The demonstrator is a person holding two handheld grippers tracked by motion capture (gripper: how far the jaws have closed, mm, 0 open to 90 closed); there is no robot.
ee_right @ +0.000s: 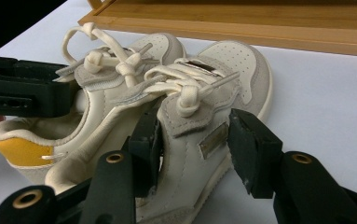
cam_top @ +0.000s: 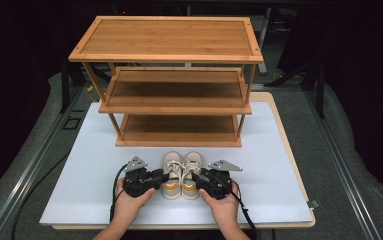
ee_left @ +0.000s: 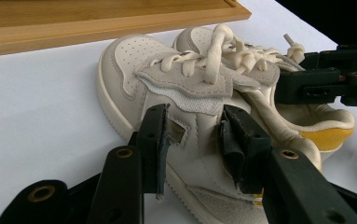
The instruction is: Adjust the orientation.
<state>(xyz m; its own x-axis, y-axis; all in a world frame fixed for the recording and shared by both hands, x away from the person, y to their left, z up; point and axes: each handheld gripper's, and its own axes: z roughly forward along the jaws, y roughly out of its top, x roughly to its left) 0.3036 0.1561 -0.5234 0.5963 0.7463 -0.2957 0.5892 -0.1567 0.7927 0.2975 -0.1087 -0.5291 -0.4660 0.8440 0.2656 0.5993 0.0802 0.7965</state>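
Observation:
A pair of small cream sneakers with yellow heel linings stands side by side, toes toward the rack: the left shoe (cam_top: 172,167) and the right shoe (cam_top: 193,166). My left gripper (cam_top: 165,176) comes in from the left. In the left gripper view its jaws (ee_left: 195,140) press the left shoe (ee_left: 129,65) by its outer side wall, one jaw outside and one inside the collar. My right gripper (cam_top: 195,176) mirrors it on the right shoe (ee_right: 241,65), but its jaws (ee_right: 195,140) stand wider, and the outer one is just off the shoe's side.
A three-tier wooden shoe rack (cam_top: 179,40) stands just behind the shoes on a white mat (cam_top: 89,165), with bare shelves. Its bottom shelf edge (ee_left: 73,28) is a short way past the toes. Dark floor and metal rails flank the table.

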